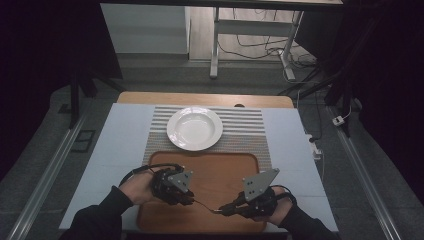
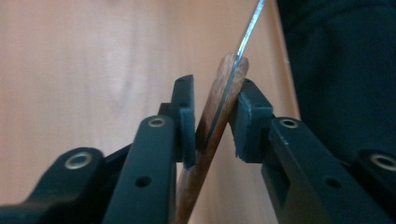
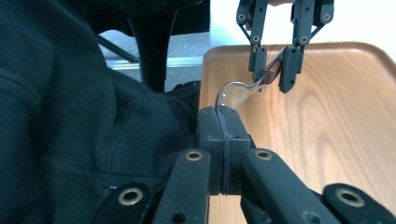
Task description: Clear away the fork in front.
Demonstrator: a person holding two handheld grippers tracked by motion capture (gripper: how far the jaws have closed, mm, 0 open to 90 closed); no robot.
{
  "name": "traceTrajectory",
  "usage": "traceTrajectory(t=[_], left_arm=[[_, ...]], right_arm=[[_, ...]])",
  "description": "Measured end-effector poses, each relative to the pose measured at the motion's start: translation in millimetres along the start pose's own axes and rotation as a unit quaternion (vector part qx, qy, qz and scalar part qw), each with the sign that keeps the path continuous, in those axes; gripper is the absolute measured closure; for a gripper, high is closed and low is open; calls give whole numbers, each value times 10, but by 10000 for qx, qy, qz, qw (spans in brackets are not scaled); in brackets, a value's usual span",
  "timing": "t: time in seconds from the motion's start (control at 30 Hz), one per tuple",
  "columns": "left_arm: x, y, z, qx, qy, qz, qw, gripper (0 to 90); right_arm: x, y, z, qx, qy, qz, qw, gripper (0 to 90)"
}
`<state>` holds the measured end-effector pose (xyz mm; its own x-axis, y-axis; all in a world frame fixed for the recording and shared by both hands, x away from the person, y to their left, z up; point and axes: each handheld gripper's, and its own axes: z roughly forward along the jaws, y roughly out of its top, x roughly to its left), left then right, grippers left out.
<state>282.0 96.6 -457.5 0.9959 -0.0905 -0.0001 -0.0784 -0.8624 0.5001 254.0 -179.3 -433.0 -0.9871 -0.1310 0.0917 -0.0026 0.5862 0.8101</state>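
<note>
A utensil (image 1: 206,205) with a wooden handle (image 2: 219,107) and a thin metal stem hangs just above the front of a wooden tray (image 1: 215,170), spanning both grippers. My left gripper (image 1: 190,200) has the wooden handle leaning across its gap, touching both pads (image 2: 187,135). In the right gripper view the left gripper (image 3: 272,74) comes down from the top onto the handle. My right gripper (image 1: 222,211) is shut on the curved metal end (image 3: 233,91) of the utensil; its pads (image 3: 212,126) meet with the metal pinched between them.
A white deep plate (image 1: 195,128) sits on a striped placemat (image 1: 245,125) behind the tray. The table top (image 1: 125,140) is pale and extends on both sides. A dark sleeve (image 3: 70,116) lies close to the left of the right gripper.
</note>
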Motion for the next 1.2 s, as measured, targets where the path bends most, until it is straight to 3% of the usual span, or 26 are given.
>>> traceTrajectory(t=[0.2,0.3,0.37,0.5,0.53,0.57,0.63,0.73,0.77,0.8,0.83,0.87,0.9,1.0,1.2], left_arm=[[-63,19,28,153,-140,395,9990,773],[-82,23,34,170,-253,370,9988,798],[-74,22,36,189,-316,209,9991,799],[-53,-12,37,124,-277,-198,9993,798],[-50,-25,35,124,-262,-321,9991,798],[-51,-59,32,102,-186,-589,9980,798],[-47,-80,25,114,-169,-691,9974,798],[-45,-156,3,101,-65,-1009,9948,798],[-41,-178,-8,106,-53,-1148,9933,798],[-37,-197,-19,116,-27,-1261,9919,798],[-40,-215,-26,106,27,-1348,9908,798],[-40,-229,-32,100,67,-1445,9894,798],[-40,-242,-38,104,120,-1540,9879,798],[-33,-277,-42,113,245,-1778,9837,798],[-64,-330,-55,209,371,-2291,9725,797]], right_arm=[[-19,-32,-1,43,4,48,10000,877],[-53,-62,-29,-33,-106,157,9998,846],[-71,-80,-37,-66,-163,188,9997,830],[-104,-100,-51,-80,-580,364,9976,720],[-111,-104,-59,-94,-677,422,9968,689],[-119,-109,-68,-108,-775,491,9957,660],[-133,-124,-93,-162,-934,625,9935,601],[-153,-146,-134,-193,-1301,761,9884,539],[-153,-146,-134,-193,-1301,761,9884,539],[-156,-159,-161,-201,-1515,880,9843,497],[-156,-159,-161,-201,-1515,880,9843,497],[-152,-174,-180,-244,-1655,1006,9808,447],[-152,-174,-180,-244,-1655,1006,9808,447],[-134,-191,-197,-166,-1855,1206,9751,394],[-64,-232,-214,-8,-2118,1358,9678,328]])
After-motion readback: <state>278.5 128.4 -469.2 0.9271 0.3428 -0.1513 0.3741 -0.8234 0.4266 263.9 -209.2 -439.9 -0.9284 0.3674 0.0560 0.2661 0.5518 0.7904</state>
